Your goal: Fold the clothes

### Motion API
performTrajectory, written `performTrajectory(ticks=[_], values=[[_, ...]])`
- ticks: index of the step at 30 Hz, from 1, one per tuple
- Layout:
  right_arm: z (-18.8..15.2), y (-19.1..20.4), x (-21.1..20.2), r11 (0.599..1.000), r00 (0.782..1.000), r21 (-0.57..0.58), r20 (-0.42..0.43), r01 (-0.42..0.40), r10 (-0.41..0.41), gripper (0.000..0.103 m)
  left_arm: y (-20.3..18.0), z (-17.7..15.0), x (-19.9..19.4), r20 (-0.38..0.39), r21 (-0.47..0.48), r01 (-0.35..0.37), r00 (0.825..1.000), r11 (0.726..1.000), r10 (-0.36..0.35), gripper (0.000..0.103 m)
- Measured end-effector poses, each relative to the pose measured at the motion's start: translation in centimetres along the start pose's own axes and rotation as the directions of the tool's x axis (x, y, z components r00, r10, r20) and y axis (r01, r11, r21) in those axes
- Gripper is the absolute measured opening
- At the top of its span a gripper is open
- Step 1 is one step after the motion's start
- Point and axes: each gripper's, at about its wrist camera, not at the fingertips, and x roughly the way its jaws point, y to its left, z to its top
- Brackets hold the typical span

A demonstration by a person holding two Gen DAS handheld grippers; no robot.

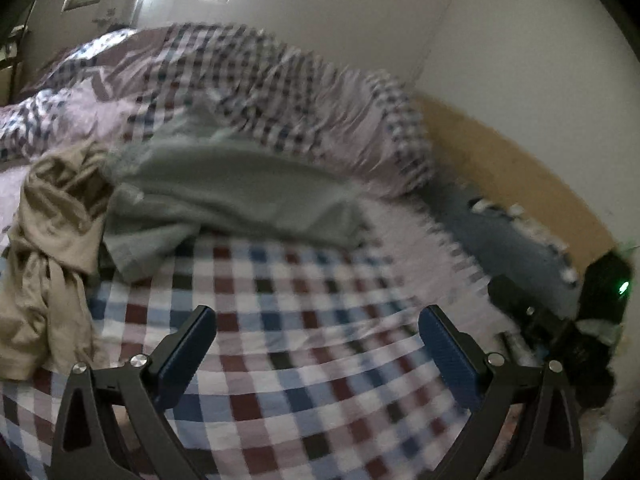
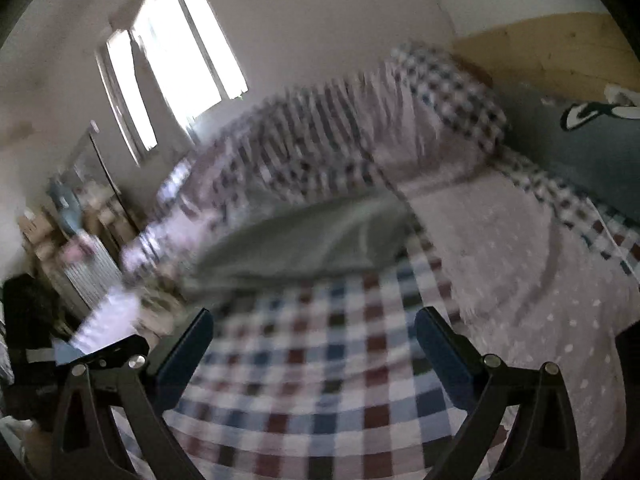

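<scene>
Surroundings: a bed [image 1: 304, 312] with a checked cover lies under both pairs of jaws; a rumpled checked duvet [image 1: 280, 92] is heaped beyond them, a grey pillow [image 1: 508, 236] and a wooden headboard [image 1: 500, 168] lie to the right, and a bright window [image 2: 176, 48] stands far off to the left.
In the way: only bare checked cover lies between the jaws and the clothes.
Left gripper [image 1: 316, 336]: jaws wide apart, empty, touching no cloth.
Right gripper [image 2: 314, 338]: jaws at their widest, empty, above the cover.
Beige garment [image 1: 48, 248]: crumpled in a heap to the left of the left jaws, touching the grey one.
Grey-green garment [image 1: 224, 196]: ahead of both pairs of jaws, spread loosely with a turned-up edge, unfolded, blurred in both views.
</scene>
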Motion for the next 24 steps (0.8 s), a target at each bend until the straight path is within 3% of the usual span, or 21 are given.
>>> performTrajectory(ticks=[4, 9, 13, 19, 24], values=[[-1.0, 0.1, 5.3, 0.992, 0.984, -0.055, -0.133, 0.112, -0.118, 0.103, 1.2, -1.8, 3.6, -0.044, 0.029, -0.105, 0.993, 0.994, 0.106, 0.103], [-2.7, -0.4, 9.9, 0.978, 0.950, -0.082, -0.234, 0.192, -0.207, 0.103, 2.3, -2.9, 6.6, -0.109, 0.045, -0.173, 0.978, 0.984, 0.177, 0.103], [-3.8, -0.2, 12.2, 0.956, 0.921, -0.189, -0.279, 0.225, -0.272, 0.103, 2.5, -3.8, 8.2, -0.145, 0.053, -0.219, 0.963, 0.974, 0.225, 0.103], [-4.3, -0.7, 13.8, 0.952, 0.899, -0.193, -0.326, 0.239, -0.292, 0.103, 2.0, -4.3, 9.4, -0.155, 0.108, -0.276, 0.944, 0.955, 0.290, 0.103], [-5.1, -0.1, 14.5, 0.930, 0.883, -0.242, -0.317, 0.277, -0.345, 0.103, 1.8, -4.6, 9.9, -0.145, 0.139, -0.304, 0.935, 0.943, 0.323, 0.103]])
